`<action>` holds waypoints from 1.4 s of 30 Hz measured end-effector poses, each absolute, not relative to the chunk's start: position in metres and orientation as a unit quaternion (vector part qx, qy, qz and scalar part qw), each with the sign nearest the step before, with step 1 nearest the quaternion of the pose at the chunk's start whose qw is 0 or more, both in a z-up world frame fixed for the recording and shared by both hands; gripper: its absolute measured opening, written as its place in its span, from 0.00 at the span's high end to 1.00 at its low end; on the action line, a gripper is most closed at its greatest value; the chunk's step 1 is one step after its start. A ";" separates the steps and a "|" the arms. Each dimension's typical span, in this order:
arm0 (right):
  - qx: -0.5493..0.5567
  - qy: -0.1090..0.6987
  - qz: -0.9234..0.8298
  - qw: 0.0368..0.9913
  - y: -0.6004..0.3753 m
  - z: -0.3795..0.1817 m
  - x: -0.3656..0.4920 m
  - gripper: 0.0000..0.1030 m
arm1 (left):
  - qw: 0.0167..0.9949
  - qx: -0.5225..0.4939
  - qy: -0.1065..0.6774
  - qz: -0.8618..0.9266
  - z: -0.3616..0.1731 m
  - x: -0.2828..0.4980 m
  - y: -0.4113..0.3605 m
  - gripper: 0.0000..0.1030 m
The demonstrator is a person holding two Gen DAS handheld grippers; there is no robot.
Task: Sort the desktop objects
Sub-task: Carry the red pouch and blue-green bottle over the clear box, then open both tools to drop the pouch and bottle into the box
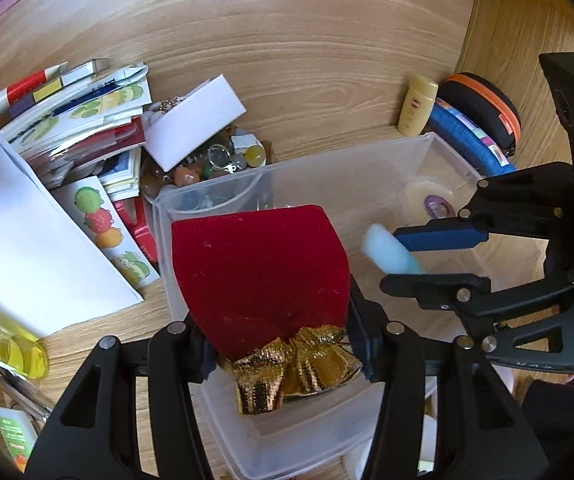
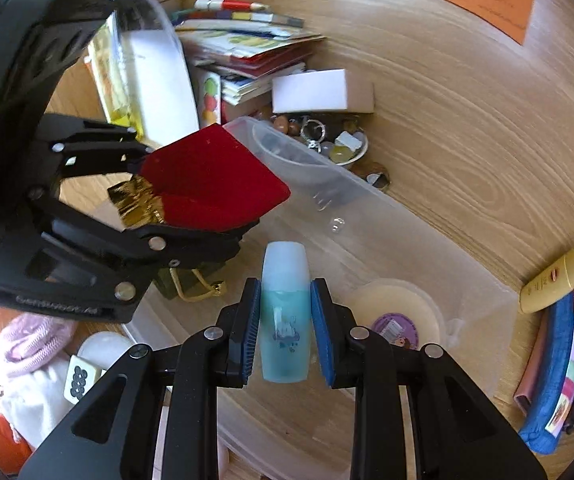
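Two claws hang over the clear plastic bin (image 2: 407,240): the left claw (image 1: 283,344) clenches a red velvet pouch (image 1: 259,268) above its near end, while the right claw (image 2: 285,328) clenches a pale blue bottle (image 2: 285,320), long axis pointing away, above the middle.

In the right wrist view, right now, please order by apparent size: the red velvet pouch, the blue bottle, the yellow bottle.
1. red velvet pouch
2. blue bottle, very near the camera, so this may mislead
3. yellow bottle, farther away
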State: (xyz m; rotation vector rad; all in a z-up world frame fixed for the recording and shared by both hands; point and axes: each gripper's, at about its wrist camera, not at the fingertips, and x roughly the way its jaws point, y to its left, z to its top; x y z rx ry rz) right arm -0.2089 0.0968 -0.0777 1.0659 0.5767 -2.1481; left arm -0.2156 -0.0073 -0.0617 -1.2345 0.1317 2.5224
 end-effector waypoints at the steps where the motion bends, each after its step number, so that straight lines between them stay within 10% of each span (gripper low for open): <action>1: 0.406 0.226 -0.821 0.331 0.095 -0.078 -0.208 0.78 | 0.165 -0.433 0.047 0.885 -0.062 -0.215 -0.007 0.48; 15: 0.400 0.257 -0.823 0.312 0.083 -0.079 -0.207 0.77 | 0.169 -0.420 0.067 0.889 -0.053 -0.203 -0.007 0.25; 24: 0.362 0.283 -0.838 0.296 0.080 -0.065 -0.188 0.39 | 0.156 -0.410 0.068 0.896 -0.041 -0.193 -0.008 0.23; 42: 0.332 0.231 -0.871 0.279 0.125 -0.014 -0.147 0.23 | 0.133 -0.353 0.090 0.922 0.002 -0.132 0.004 0.08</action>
